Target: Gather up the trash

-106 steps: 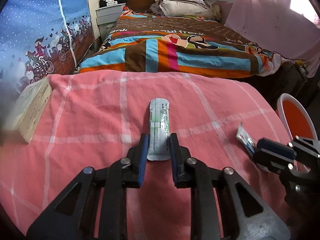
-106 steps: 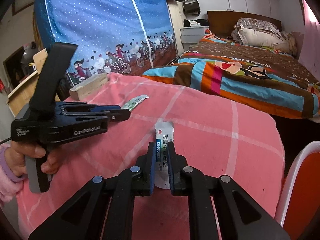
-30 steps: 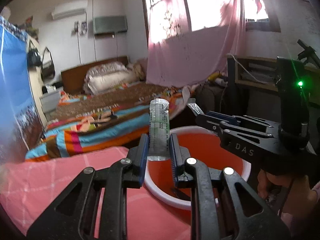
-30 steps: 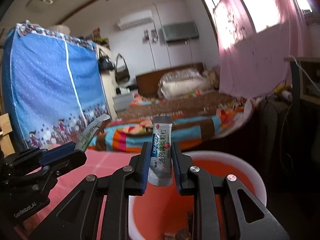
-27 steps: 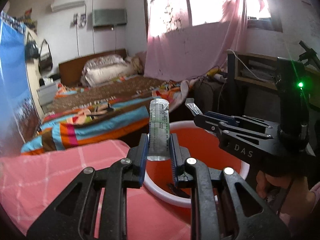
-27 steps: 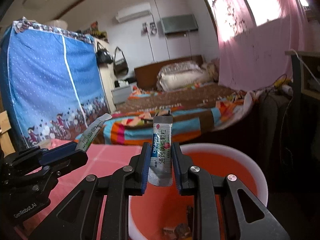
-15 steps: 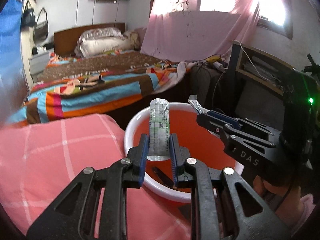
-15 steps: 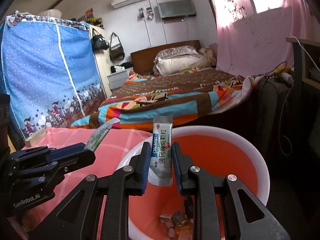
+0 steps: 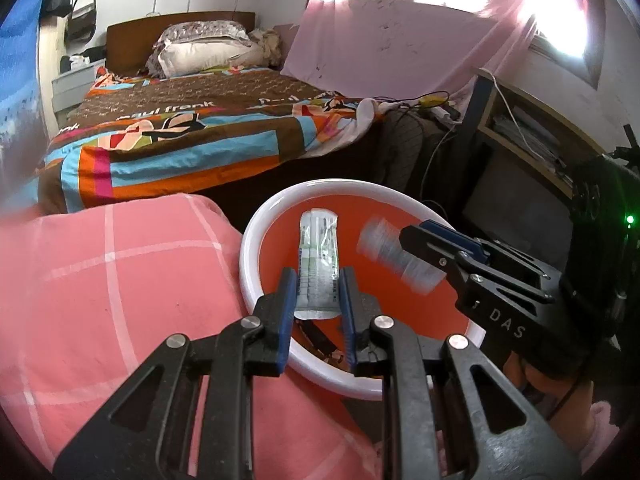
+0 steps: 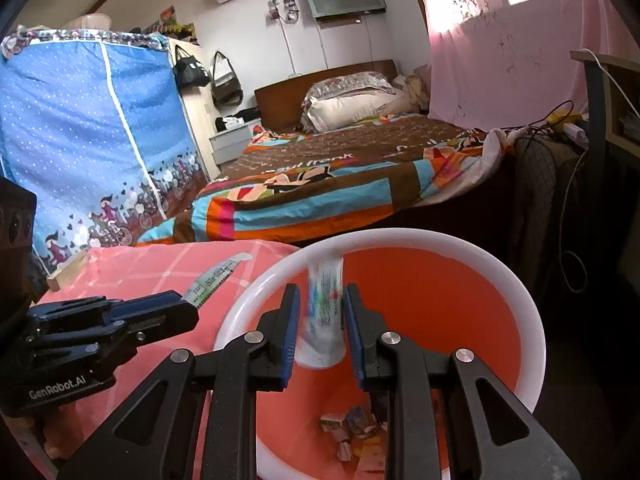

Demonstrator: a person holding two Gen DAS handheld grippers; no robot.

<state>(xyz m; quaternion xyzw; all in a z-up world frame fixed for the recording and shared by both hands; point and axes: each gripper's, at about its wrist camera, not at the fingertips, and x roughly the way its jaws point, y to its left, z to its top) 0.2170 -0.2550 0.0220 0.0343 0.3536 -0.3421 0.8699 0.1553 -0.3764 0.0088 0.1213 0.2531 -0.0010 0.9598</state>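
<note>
My left gripper (image 9: 318,272) is shut on a green-and-white sachet (image 9: 319,248) and holds it upright over the near side of the orange bin, just past its white rim (image 9: 248,256). My right gripper (image 10: 322,292) hangs over the same bin's rim (image 10: 400,236). A blue-and-white sachet (image 10: 324,320) sits between its jaws, blurred while the jaws stay sharp, with a small gap at the left pad. In the left wrist view the right gripper (image 9: 408,236) comes in from the right with that blurred sachet (image 9: 394,256) at its tip. The left gripper (image 10: 188,308) and its sachet (image 10: 216,278) show in the right wrist view.
Several crumpled wrappers (image 10: 352,428) lie in the bin's bottom. The pink checked cloth (image 9: 120,280) borders the bin on the left. A bed with a striped quilt (image 9: 180,128) lies beyond, a blue wardrobe (image 10: 80,140) at far left, and a desk with cables (image 9: 520,128) at right.
Both grippers lifted their sachets off the pink cloth, swung over the bin and tipped down toward it. The right gripper's sachet has now gone blurred and sits lower between the jaws.
</note>
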